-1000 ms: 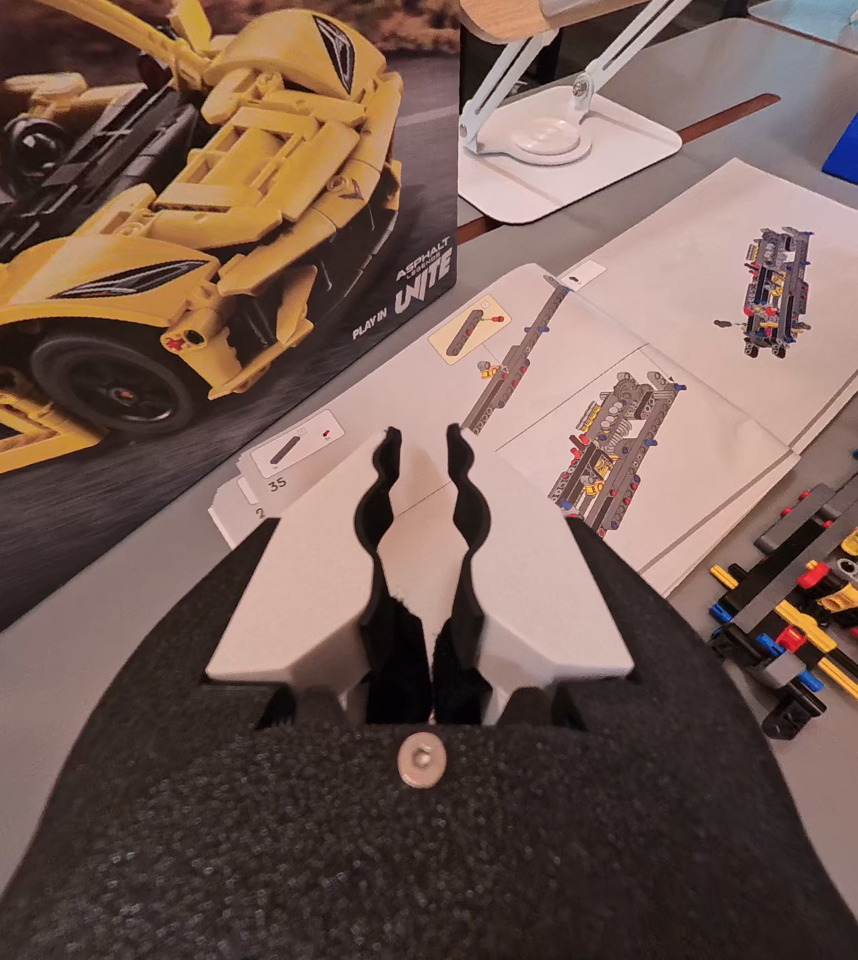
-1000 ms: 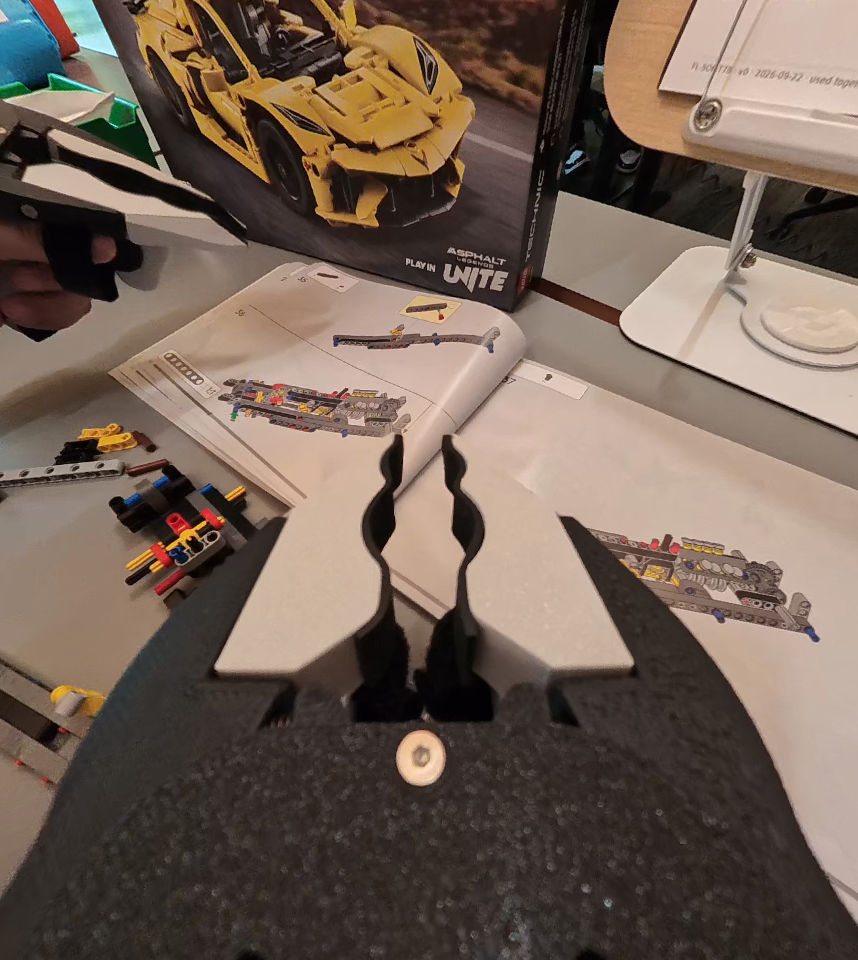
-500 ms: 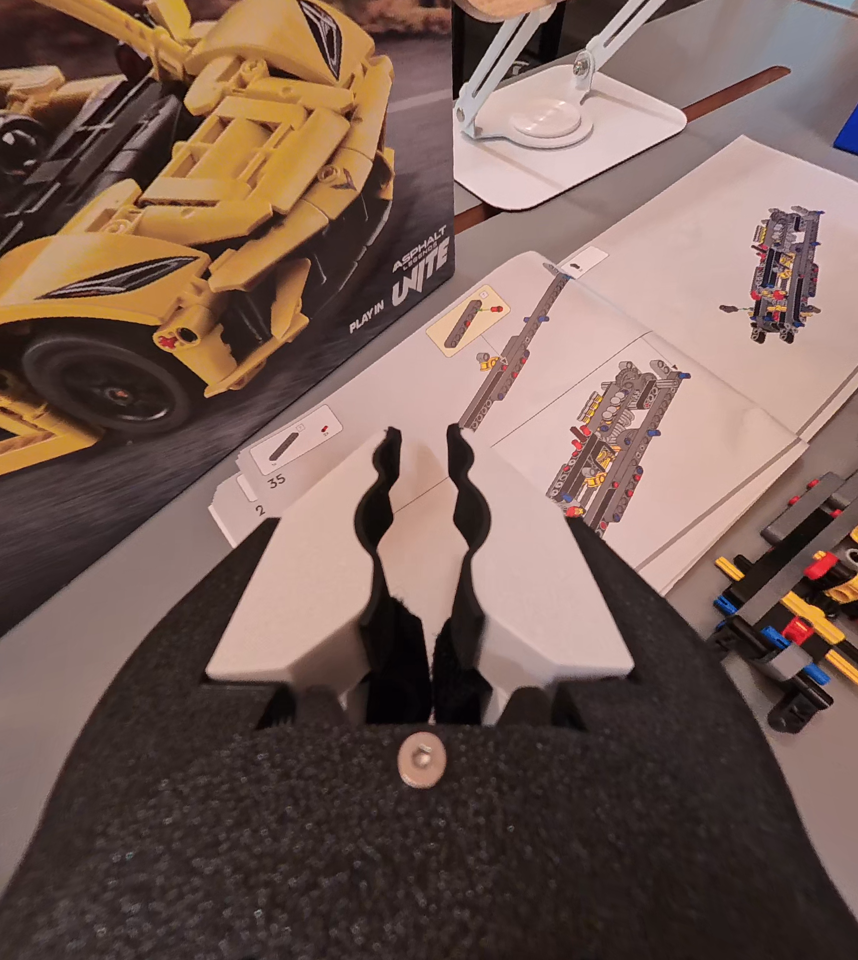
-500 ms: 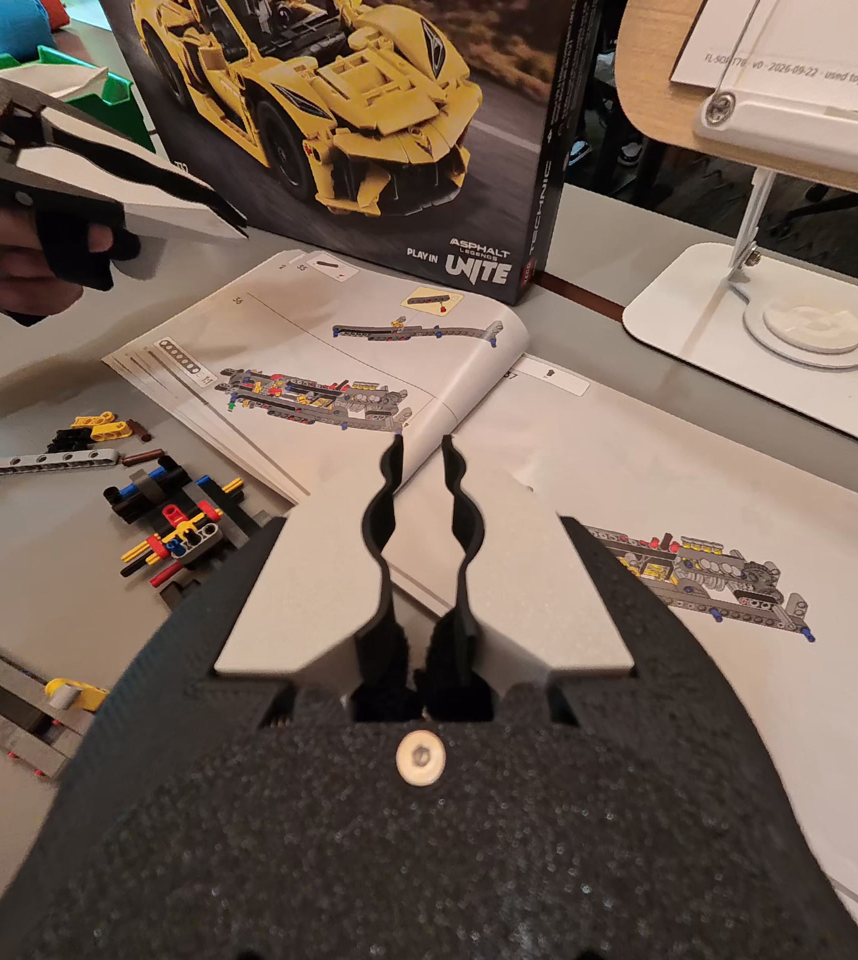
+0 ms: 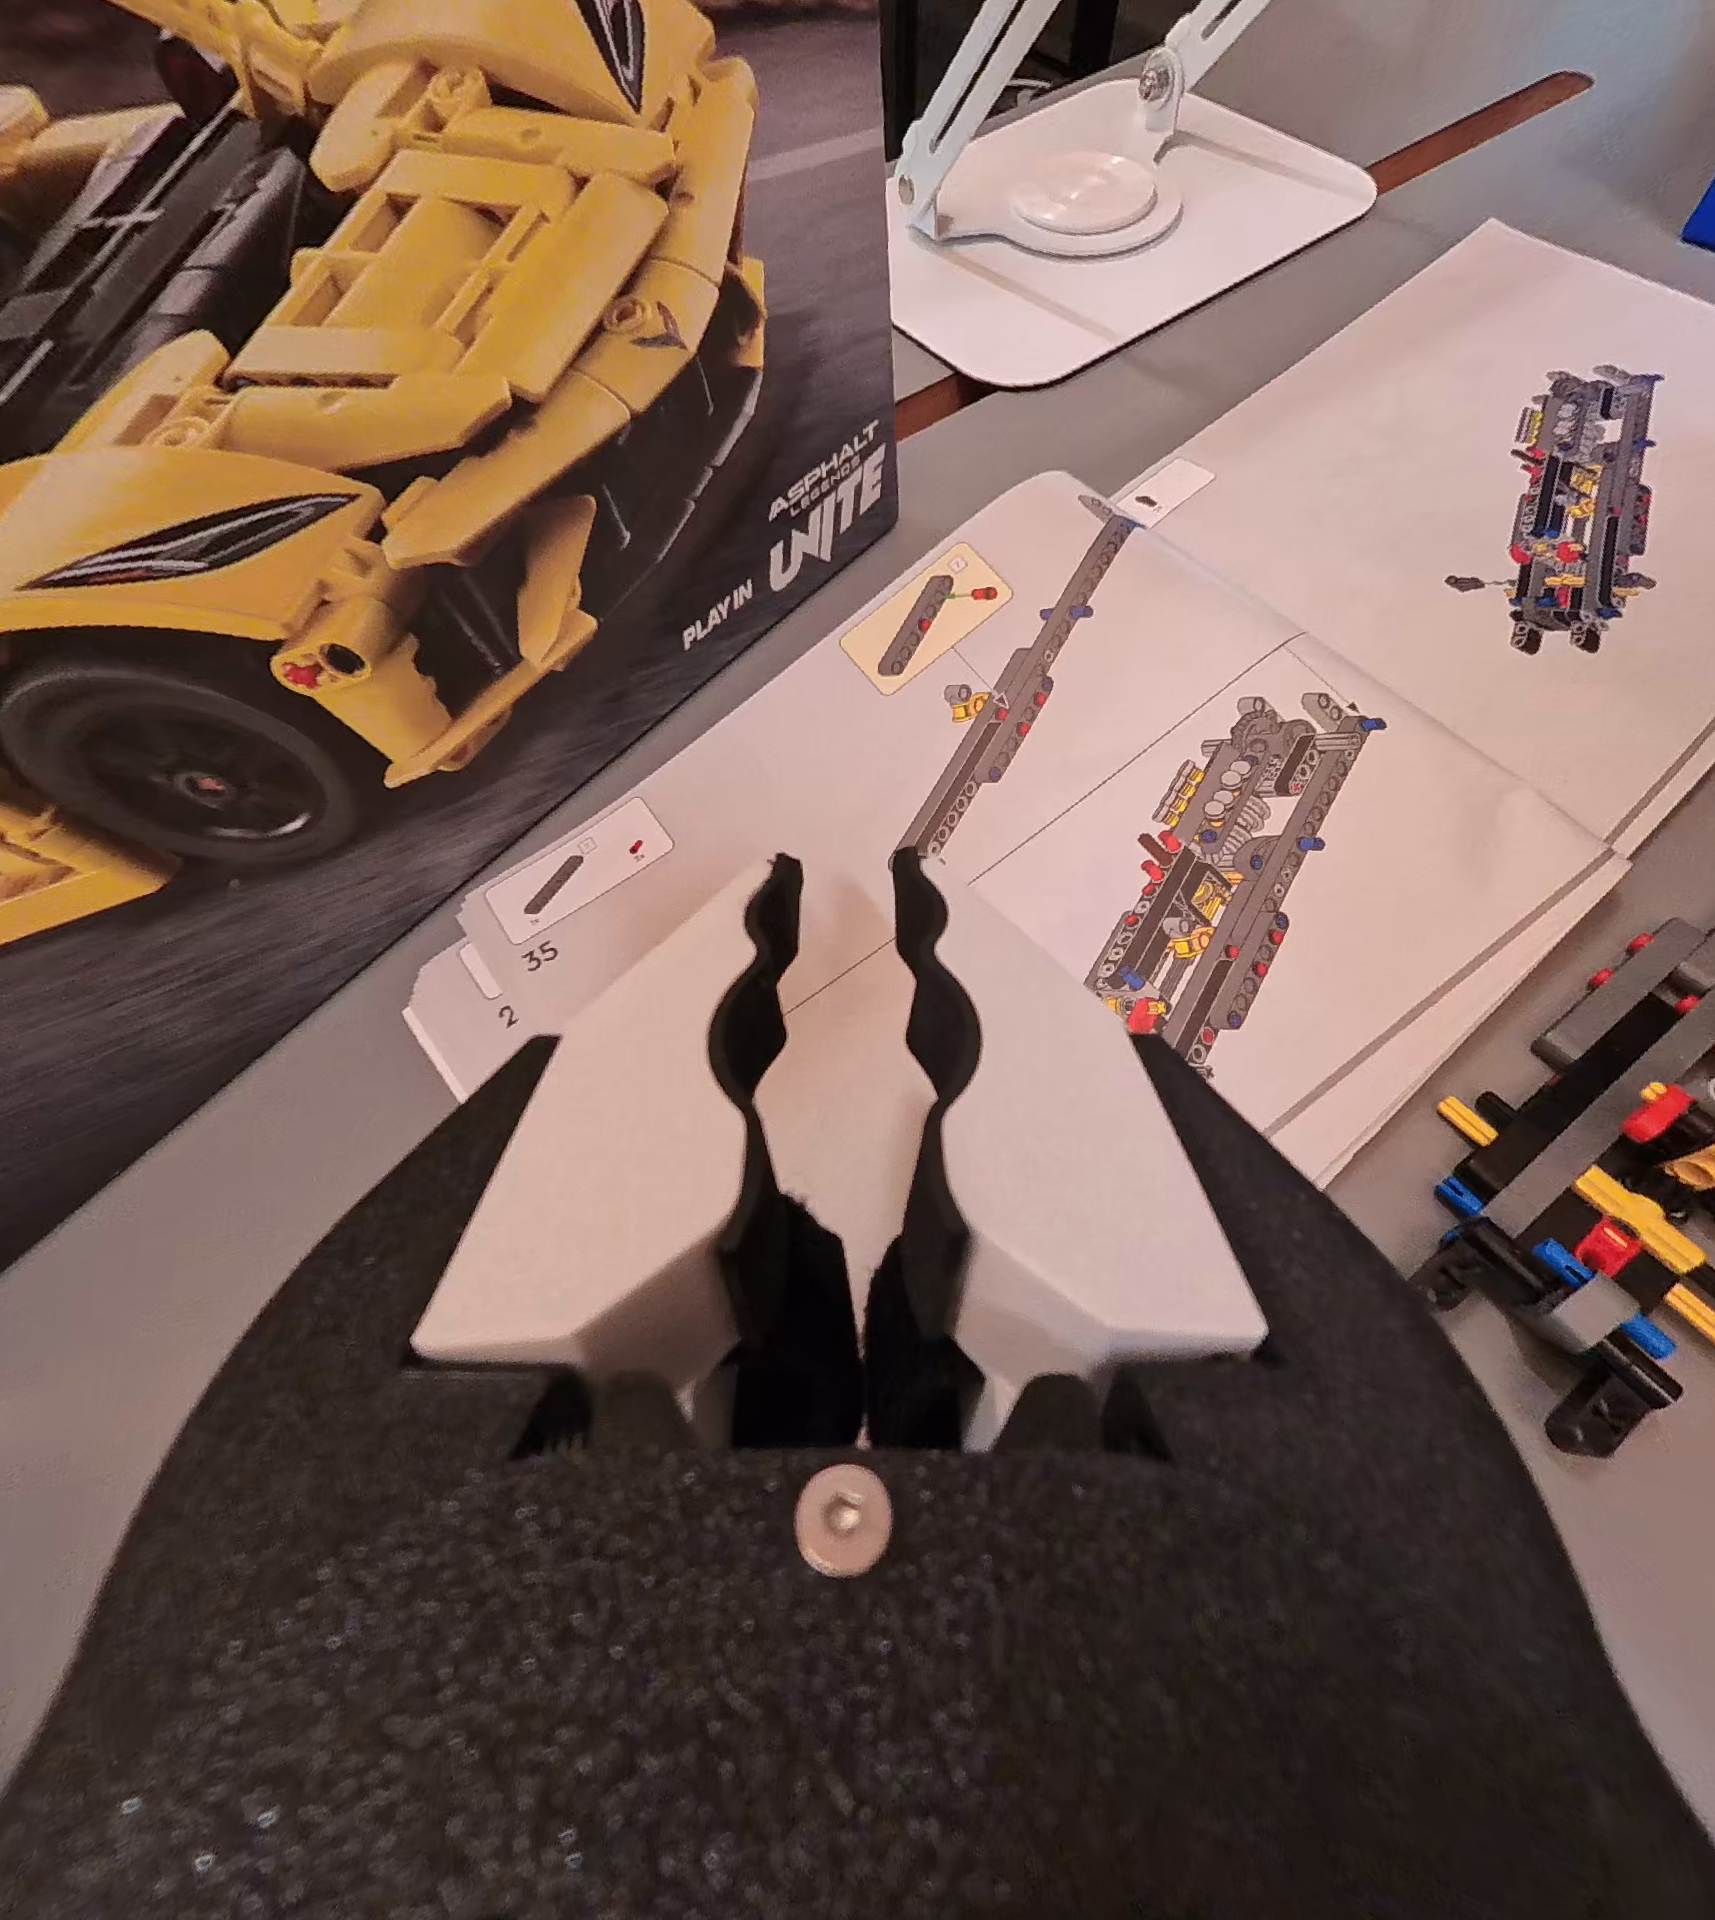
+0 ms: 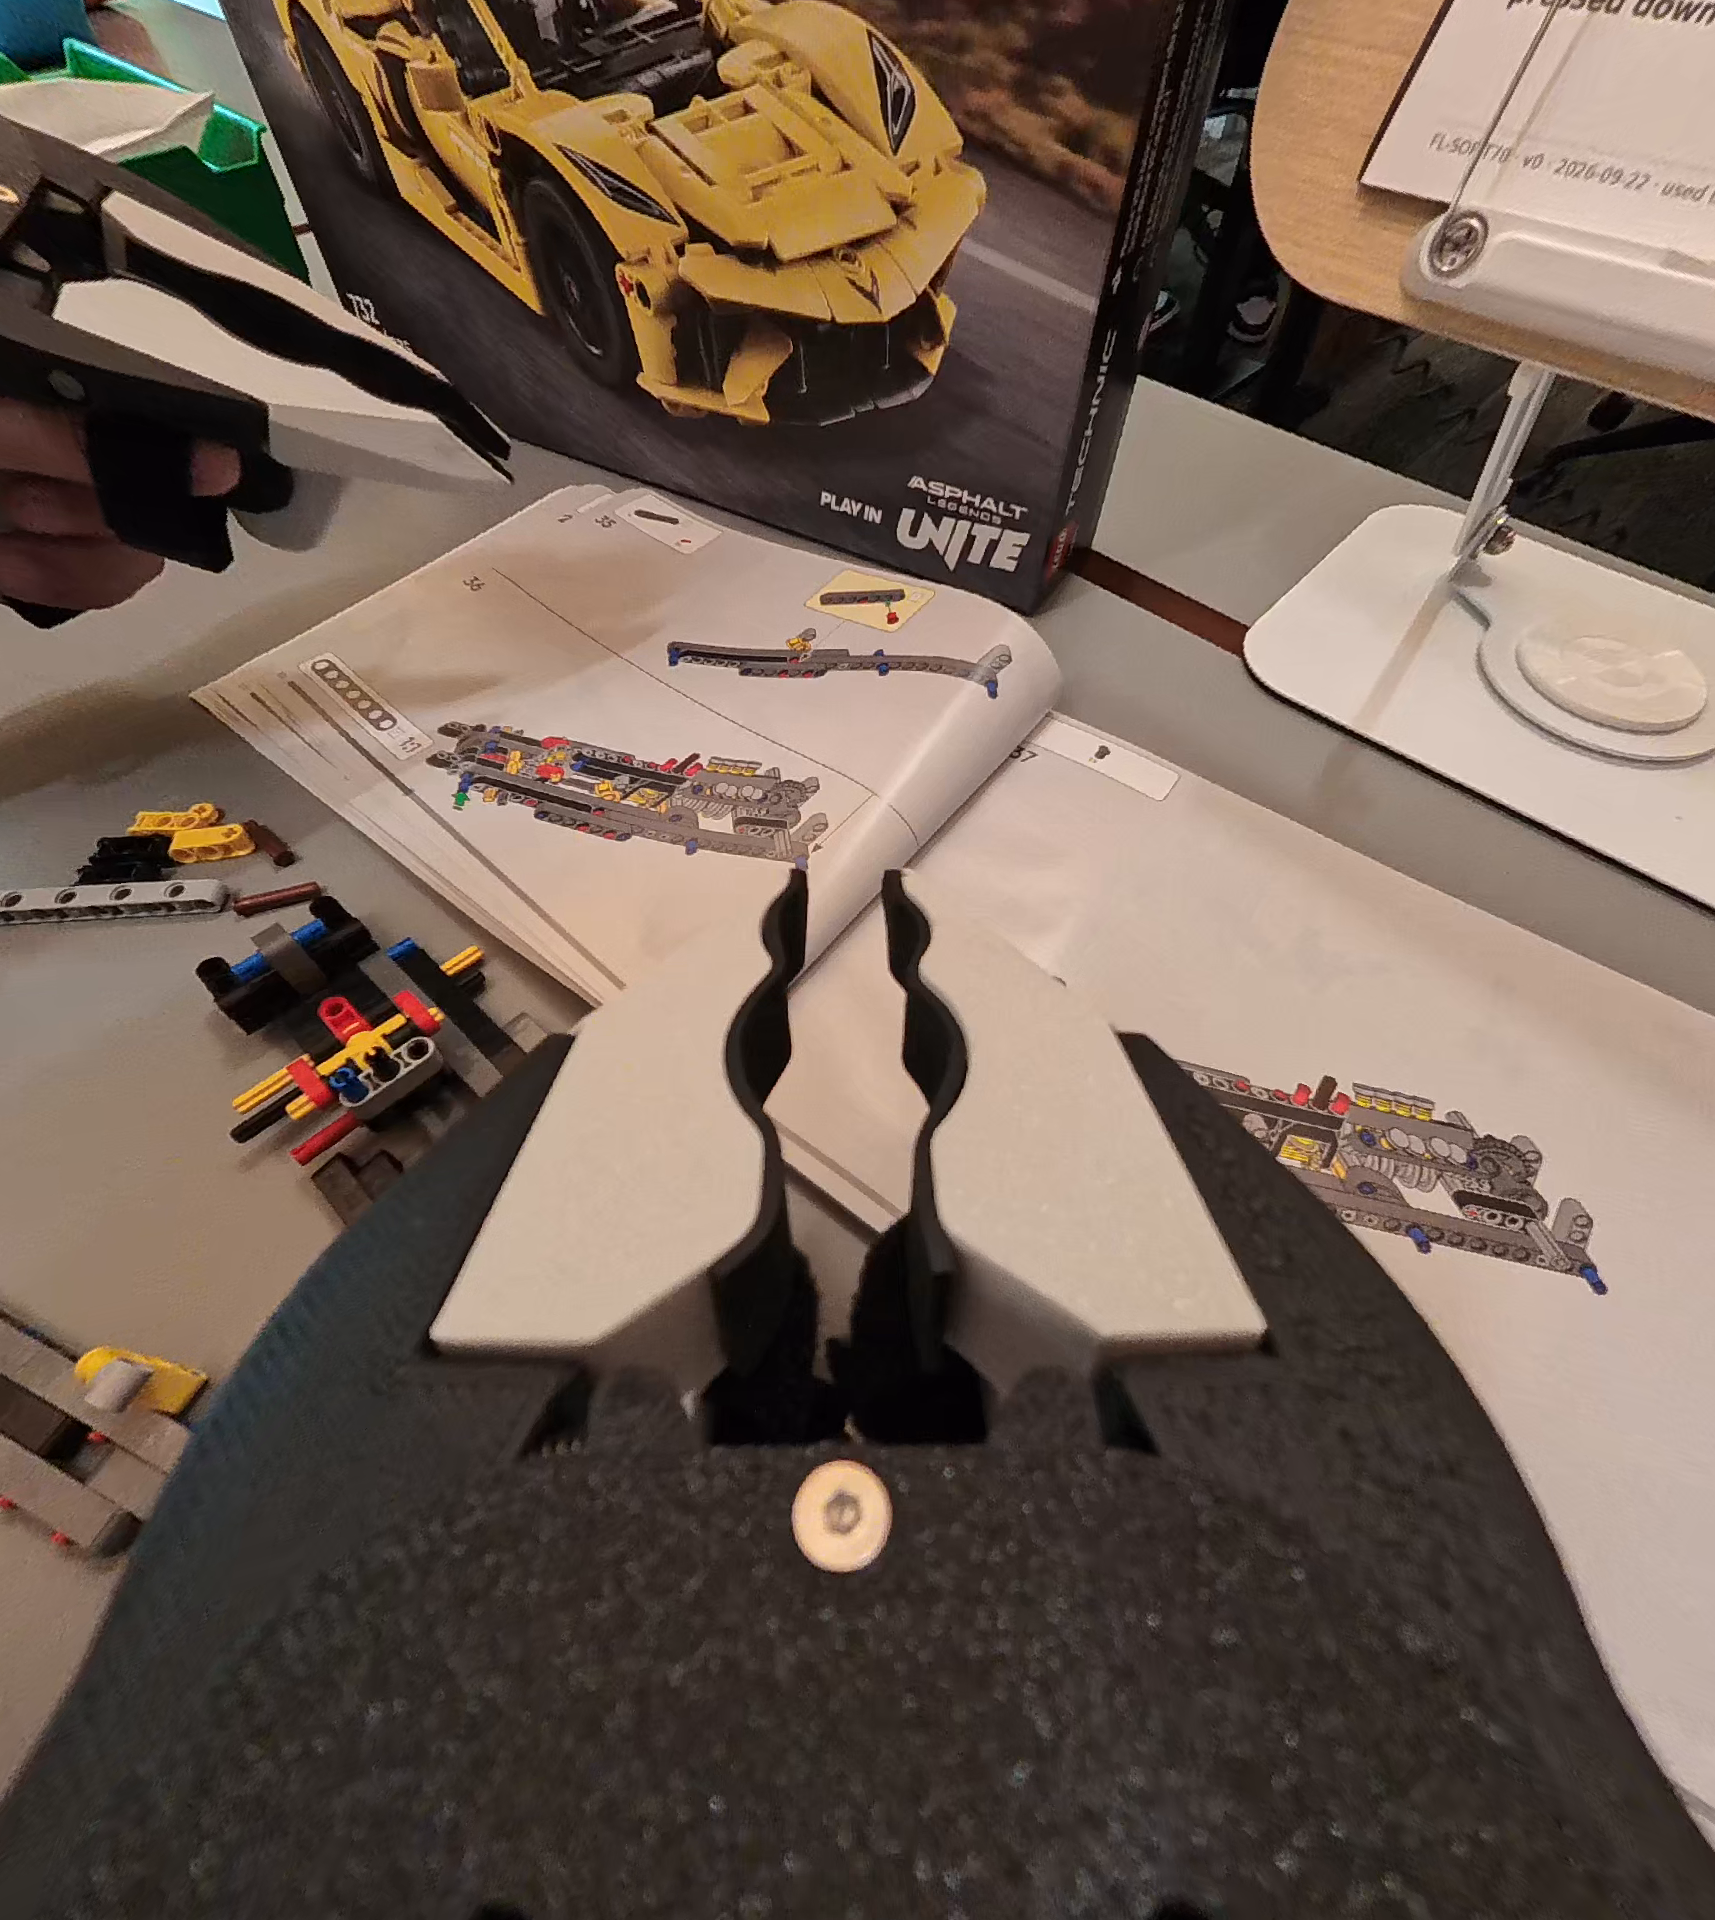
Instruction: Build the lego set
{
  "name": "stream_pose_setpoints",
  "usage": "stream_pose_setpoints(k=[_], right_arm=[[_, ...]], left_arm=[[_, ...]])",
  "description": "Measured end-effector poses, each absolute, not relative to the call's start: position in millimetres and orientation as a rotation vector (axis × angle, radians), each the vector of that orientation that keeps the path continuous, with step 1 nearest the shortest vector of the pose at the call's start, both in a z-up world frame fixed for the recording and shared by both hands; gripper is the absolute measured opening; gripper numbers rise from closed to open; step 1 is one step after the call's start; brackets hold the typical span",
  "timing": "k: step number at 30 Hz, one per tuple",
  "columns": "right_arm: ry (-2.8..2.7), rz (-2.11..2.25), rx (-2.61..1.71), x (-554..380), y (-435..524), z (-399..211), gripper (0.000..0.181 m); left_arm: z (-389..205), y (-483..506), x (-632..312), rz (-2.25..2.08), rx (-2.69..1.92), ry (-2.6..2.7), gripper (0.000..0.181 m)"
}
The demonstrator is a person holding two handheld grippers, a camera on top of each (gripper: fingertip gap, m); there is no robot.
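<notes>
My left gripper [image 5: 842, 862] is open and empty, held above the open instruction booklet [image 5: 1248, 727] in front of the set's box [image 5: 313, 468]. A part-built black, grey, yellow and red lego assembly [image 5: 1611, 1216] lies on the table to its right. My right gripper [image 6: 842, 878] is open and empty over the booklet's [image 6: 676, 707] fold. The same assembly [image 6: 354, 1039] lies to its left. Beyond it lie a grey beam [image 6: 74, 904] and small yellow and black pieces [image 6: 188, 831]. The left gripper [image 6: 458, 436], held by a hand, also shows at the upper left of the right wrist view.
The box [image 6: 728, 260] stands upright at the back. A white stand base [image 6: 1559, 675] sits at the back right and holds a board with a sheet. A long grey and black beam assembly [image 6: 22, 1423] lies at the near left. A green bin [image 6: 209, 156] is at the far left. Across from one pair of fingers to the other is roughly 20 cm. To the grey beam [image 6: 74, 904]: left tips about 20 cm, right tips about 25 cm.
Both grippers have drifted slightly forward over the booklet. Their jaws have not changed. No piece has moved.
</notes>
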State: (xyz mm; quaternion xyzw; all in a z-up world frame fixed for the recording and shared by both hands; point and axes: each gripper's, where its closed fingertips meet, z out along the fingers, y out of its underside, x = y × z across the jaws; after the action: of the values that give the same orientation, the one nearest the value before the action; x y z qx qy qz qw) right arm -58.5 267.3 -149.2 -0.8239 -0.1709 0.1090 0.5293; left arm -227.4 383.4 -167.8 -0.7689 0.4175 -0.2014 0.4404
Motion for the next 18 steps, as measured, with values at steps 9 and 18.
stream_pose_setpoints(k=[9, 18], right_arm=[[-0.410, 0.253, -1.965, -58.1, 267.0, -148.5, 0.013], [-0.413, 0.246, -1.966, -57.9, 267.0, -148.7, 0.013]], left_arm=[[-167.9, 383.1, -227.4, -0.504, -1.911, 1.038, 0.017], [-170.0, 382.1, -226.3, -0.493, -1.912, 1.053, 0.017]])
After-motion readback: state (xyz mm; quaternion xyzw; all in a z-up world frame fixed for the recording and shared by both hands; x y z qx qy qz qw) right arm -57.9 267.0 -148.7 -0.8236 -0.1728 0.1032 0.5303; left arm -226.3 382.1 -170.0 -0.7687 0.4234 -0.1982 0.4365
